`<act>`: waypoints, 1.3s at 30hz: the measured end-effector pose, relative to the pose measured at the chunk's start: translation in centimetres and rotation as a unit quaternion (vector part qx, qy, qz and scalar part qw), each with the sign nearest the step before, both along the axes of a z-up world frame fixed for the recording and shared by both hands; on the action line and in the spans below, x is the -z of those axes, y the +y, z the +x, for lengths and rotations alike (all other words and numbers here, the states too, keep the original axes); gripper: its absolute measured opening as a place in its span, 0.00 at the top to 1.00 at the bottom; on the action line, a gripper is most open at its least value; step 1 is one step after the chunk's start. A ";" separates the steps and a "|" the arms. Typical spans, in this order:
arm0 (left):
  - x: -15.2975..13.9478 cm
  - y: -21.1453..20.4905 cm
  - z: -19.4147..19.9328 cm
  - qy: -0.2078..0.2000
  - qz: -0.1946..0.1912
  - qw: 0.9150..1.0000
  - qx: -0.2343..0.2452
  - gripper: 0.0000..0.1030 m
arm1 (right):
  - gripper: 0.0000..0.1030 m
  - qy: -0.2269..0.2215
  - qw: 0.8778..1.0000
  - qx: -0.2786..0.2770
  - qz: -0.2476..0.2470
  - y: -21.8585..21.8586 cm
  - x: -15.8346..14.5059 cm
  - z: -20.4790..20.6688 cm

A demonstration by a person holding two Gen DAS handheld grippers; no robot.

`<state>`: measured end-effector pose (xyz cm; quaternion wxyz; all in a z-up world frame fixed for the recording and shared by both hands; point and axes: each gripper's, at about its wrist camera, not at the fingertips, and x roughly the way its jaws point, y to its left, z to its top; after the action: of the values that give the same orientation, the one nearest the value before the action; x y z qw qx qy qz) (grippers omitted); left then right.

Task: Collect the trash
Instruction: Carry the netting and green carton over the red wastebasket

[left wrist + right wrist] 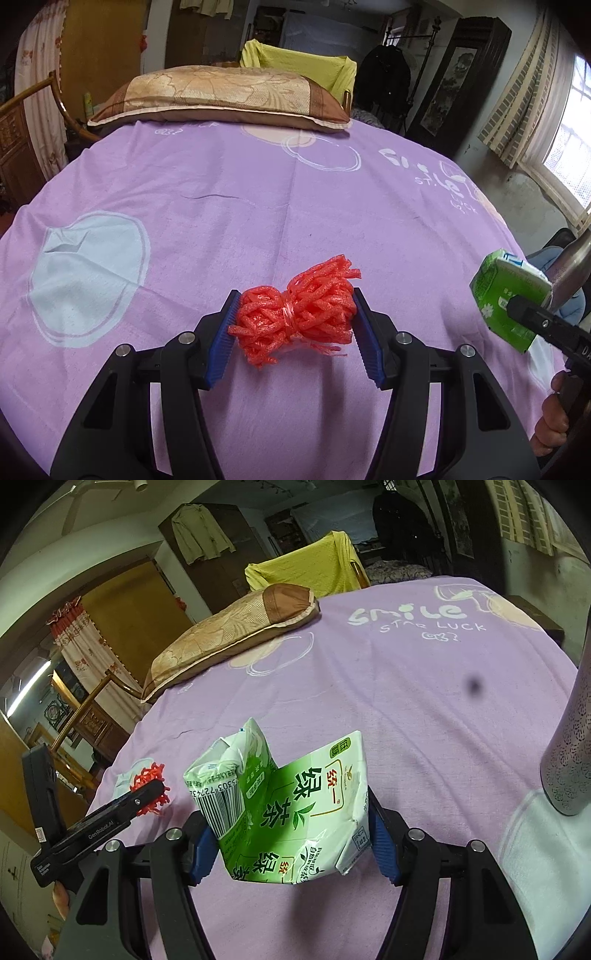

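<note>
My left gripper (293,319) is shut on a red foam net bundle (295,317), its blue pads pressed on both ends, just above the purple bedsheet (221,206). My right gripper (291,819) is shut on a crushed green tea carton (291,805) and holds it above the sheet. In the left wrist view the carton (506,295) and right gripper (532,314) show at the right edge. In the right wrist view the red bundle (149,788) and the left gripper (147,794) show at the left.
A gold and brown pillow (221,96) lies at the far end of the bed. A metal bottle (570,746) stands at the right on the sheet. A yellow-covered chair (299,64) and wooden furniture (14,147) stand beyond the bed.
</note>
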<state>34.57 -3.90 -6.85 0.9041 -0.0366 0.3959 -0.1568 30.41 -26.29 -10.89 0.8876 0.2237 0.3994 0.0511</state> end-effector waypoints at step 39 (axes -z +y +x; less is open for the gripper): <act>-4.0 26.2 -32.1 -0.076 0.034 0.965 -0.251 0.44 | 0.34 -0.084 0.980 -0.173 0.041 16.2 -5.2 -12.3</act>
<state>2.49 22.33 -2.87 0.9425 -0.0915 0.3097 0.0861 18.15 -10.05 -5.70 0.8856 0.1825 0.3535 0.2394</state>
